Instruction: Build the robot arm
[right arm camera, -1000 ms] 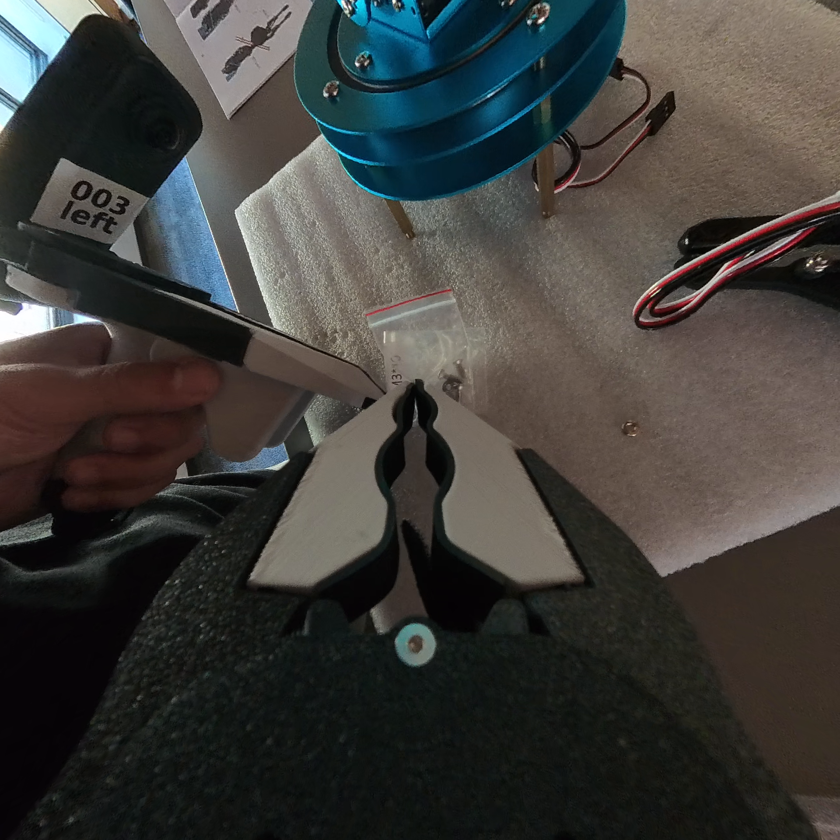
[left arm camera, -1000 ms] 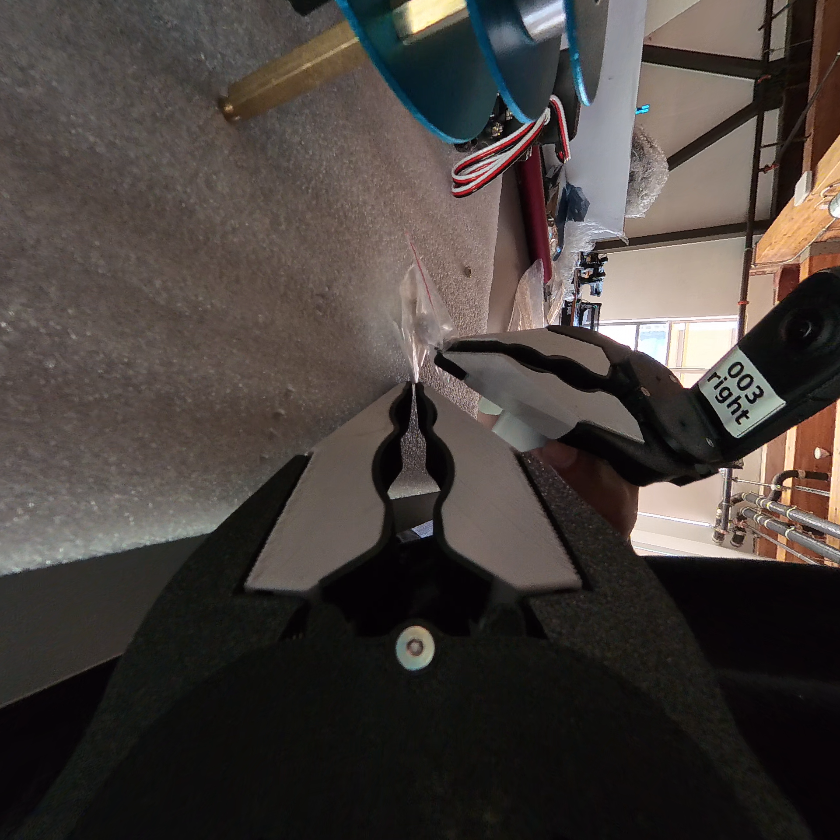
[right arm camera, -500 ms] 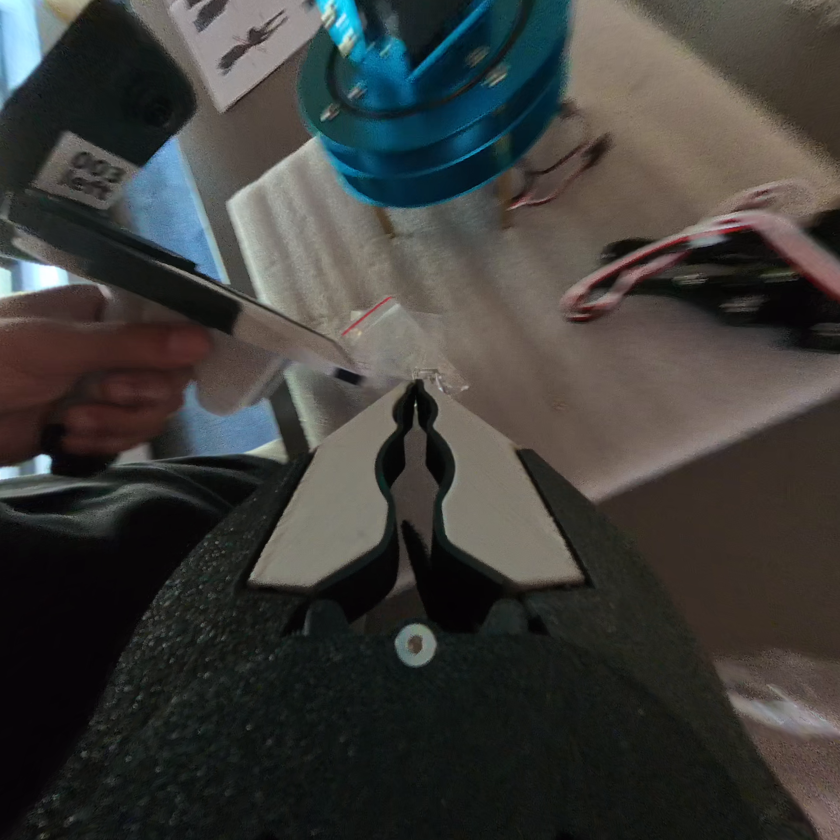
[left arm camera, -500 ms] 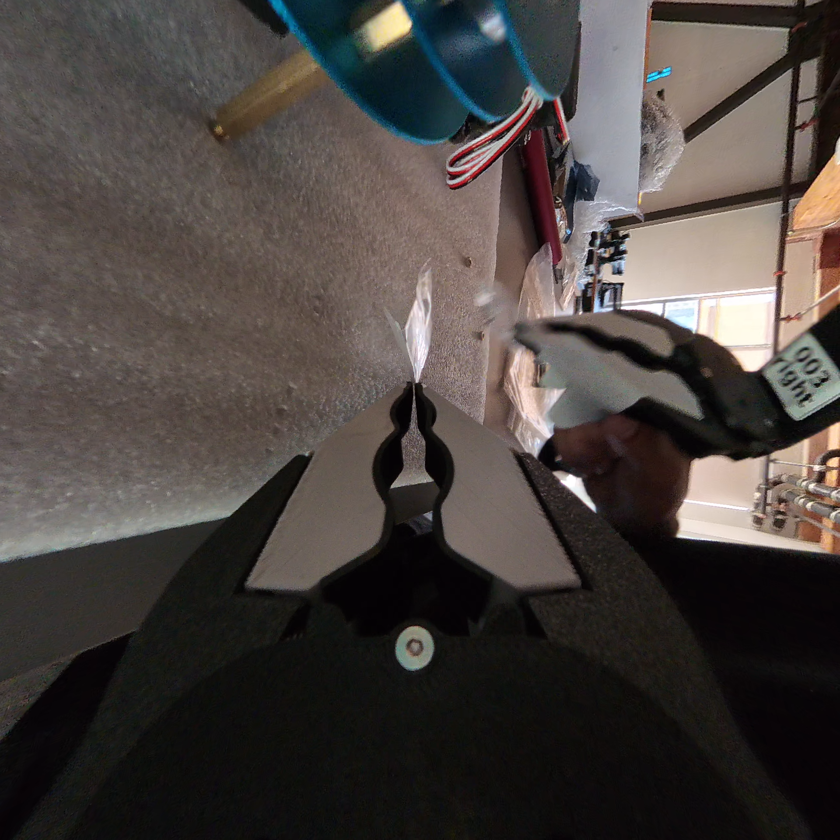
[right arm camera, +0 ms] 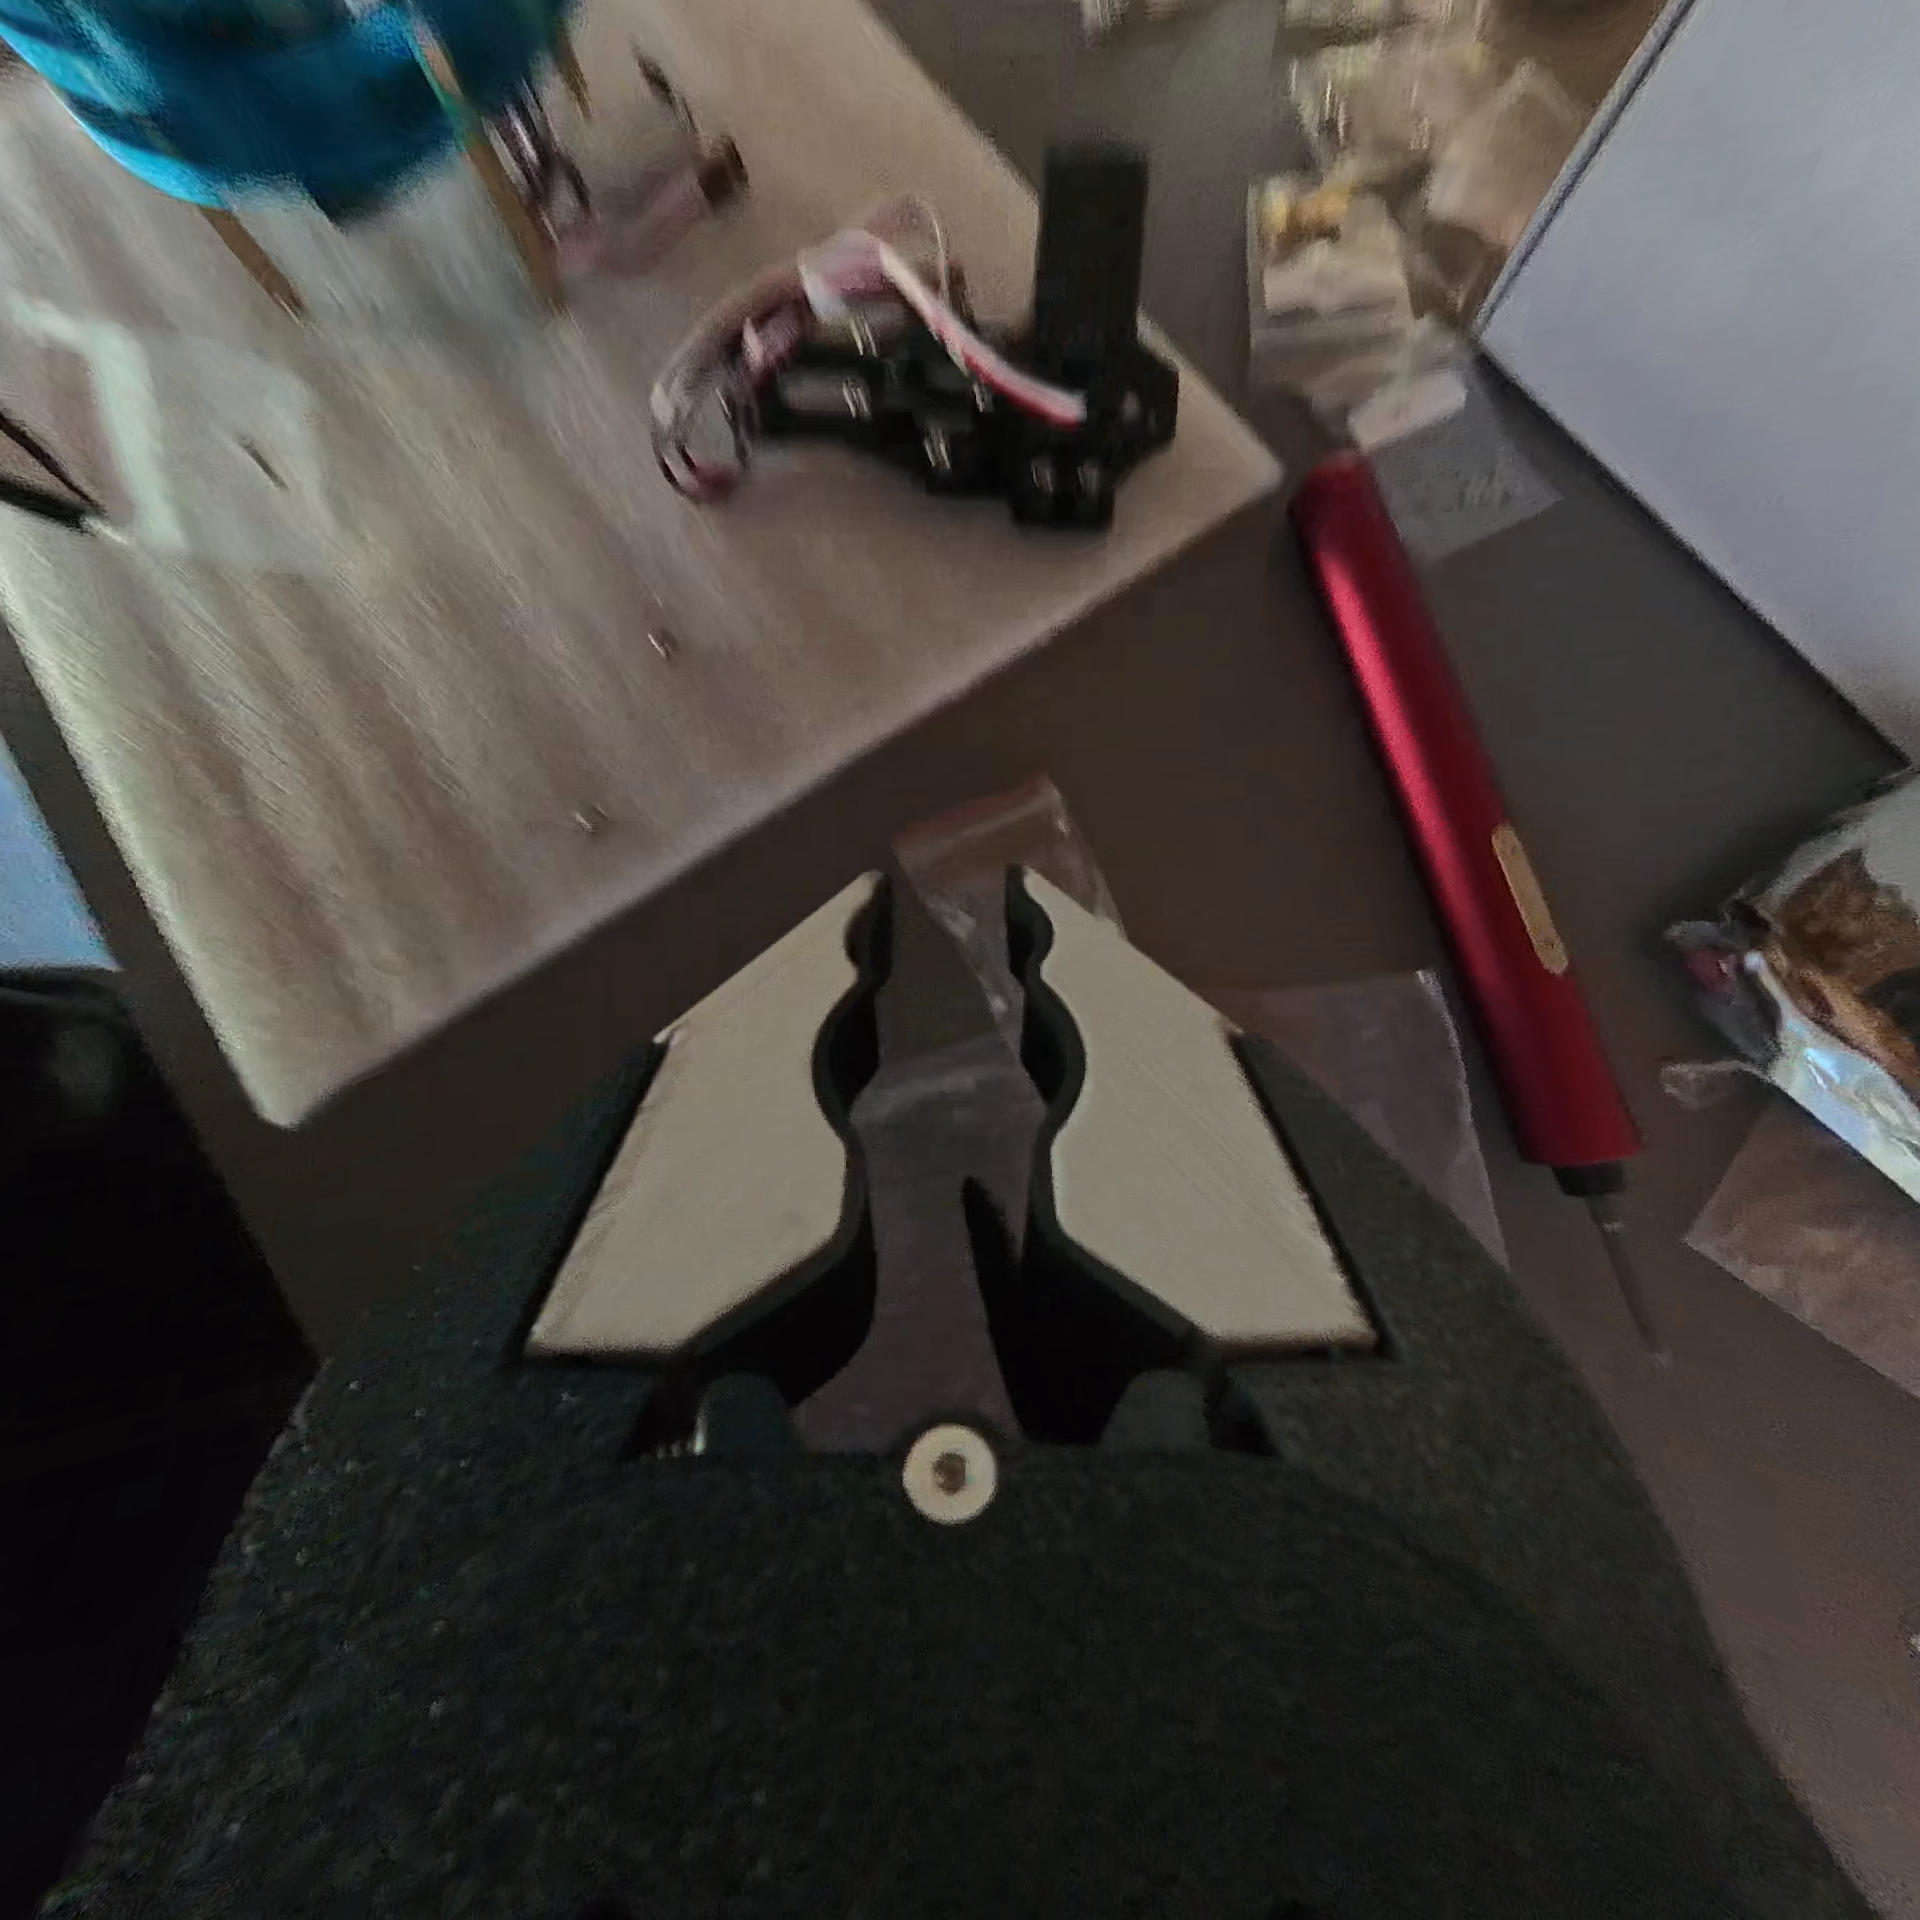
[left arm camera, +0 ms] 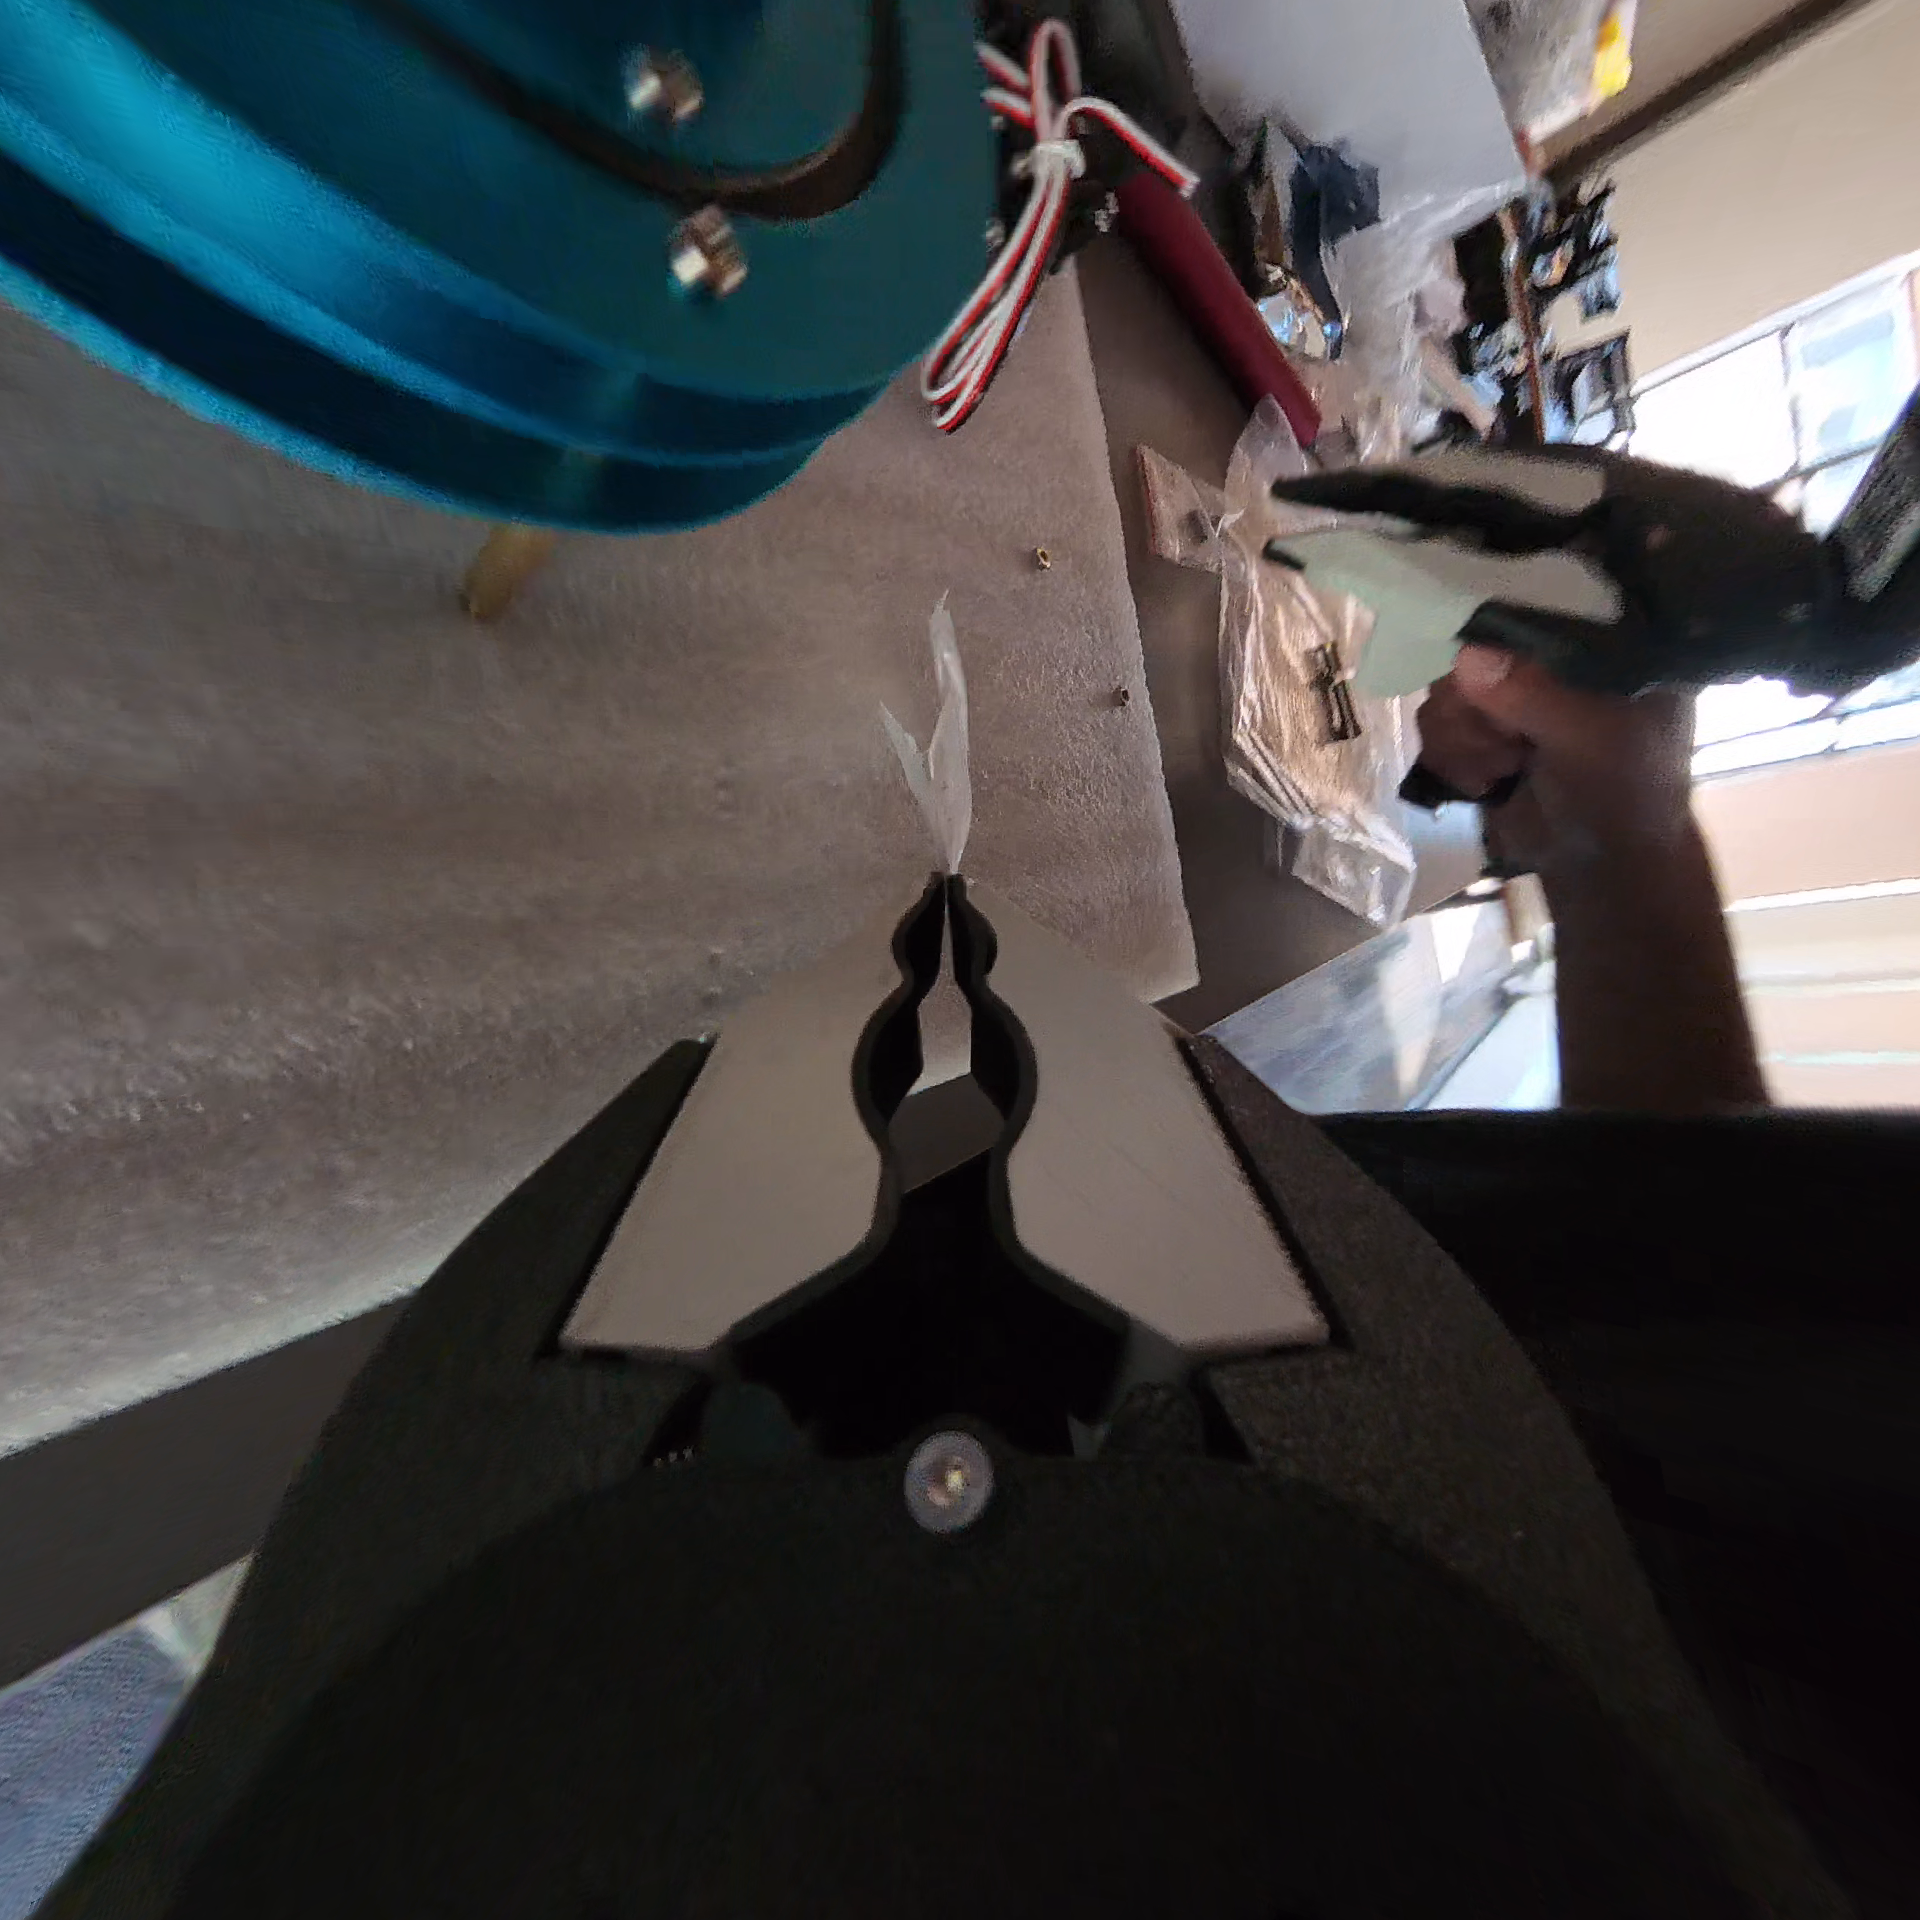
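Note:
My left gripper is shut on the corner of a small clear plastic bag, held just above the white foam mat. The same bag shows as a blur at the left of the right wrist view. My right gripper is open and empty, off the mat's edge above another clear bag with a red strip that lies on the brown table. In the left wrist view the right gripper is far to the right, over a pile of parts bags.
A blue stacked-disc assembly on brass legs stands on the mat, with red-white-black wires beside it. A black bracket with wires lies on the mat's far corner. A red screwdriver lies on the table at the right. Small loose screws dot the mat. There is about 20 cm between the tips of the two grippers.
My right gripper has let go of the small bag, opened, and swung away to the right off the mat. My left gripper stays shut on the bag and has turned toward the blue assembly.

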{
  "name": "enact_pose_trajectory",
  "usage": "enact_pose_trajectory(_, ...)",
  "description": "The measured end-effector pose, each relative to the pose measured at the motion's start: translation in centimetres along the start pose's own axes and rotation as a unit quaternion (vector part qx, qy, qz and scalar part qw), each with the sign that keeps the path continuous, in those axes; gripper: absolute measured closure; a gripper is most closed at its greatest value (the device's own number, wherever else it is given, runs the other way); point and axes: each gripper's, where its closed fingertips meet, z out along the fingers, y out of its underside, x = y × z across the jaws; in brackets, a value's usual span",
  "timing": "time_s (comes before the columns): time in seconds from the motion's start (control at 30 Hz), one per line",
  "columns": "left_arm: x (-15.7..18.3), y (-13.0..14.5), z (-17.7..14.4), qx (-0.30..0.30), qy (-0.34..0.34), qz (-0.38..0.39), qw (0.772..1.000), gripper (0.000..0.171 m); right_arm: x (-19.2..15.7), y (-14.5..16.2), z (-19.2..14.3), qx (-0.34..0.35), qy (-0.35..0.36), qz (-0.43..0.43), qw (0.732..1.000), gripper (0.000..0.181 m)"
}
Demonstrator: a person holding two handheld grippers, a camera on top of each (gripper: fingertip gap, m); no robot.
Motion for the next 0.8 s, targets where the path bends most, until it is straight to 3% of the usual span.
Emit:
enact_pose_trajectory(0.1,0.7,-0.4,-0.4,-0.007,-0.021,0.139,0.990,0.171,-3.9,-4.1,-0.5,0.082,-0.092,0.016,0.992,0.157)
enact_pose_trajectory(0.2,0.5,-0.9,-0.8,-0.018,-0.081,0.323,0.943,0.171,-10.2,-7.7,-0.1,0.128,-0.240,0.017,0.962,0.150)
enact_pose_trajectory(0.33,-0.2,-2.4,-1.7,-0.009,-0.169,0.539,0.825,0.171,-15.0,-9.4,1.5,0.100,-0.333,-0.029,0.937,0.152)
enact_pose_trajectory(0.43,-1.1,-3.8,-2.3,-0.009,-0.235,0.665,0.709,0.171,-17.0,-9.4,2.6,0.053,-0.378,-0.036,0.924,0.154)
enact_pose_trajectory(0.5,-0.8,-4.5,-2.6,0.004,-0.245,0.724,0.645,0.171,-18.0,-9.6,3.2,0.036,-0.410,-0.003,0.911,0.152)
enact_pose_trajectory(0.6,-0.5,-4.8,-2.9,0.013,-0.233,0.778,0.584,0.171,-18.8,-11.0,3.5,0.054,-0.430,0.048,0.900,0.152)
enact_pose_trajectory(0.7,-0.4,-5.3,-3.3,0.027,-0.224,0.812,0.538,0.171,-18.8,-11.7,4.2,0.068,-0.400,0.077,0.911,0.158)
enact_pose_trajectory(0.8,-0.5,-5.0,-3.3,0.028,-0.206,0.829,0.519,0.171,-18.7,-12.5,4.4,0.090,-0.365,0.106,0.920,0.176)
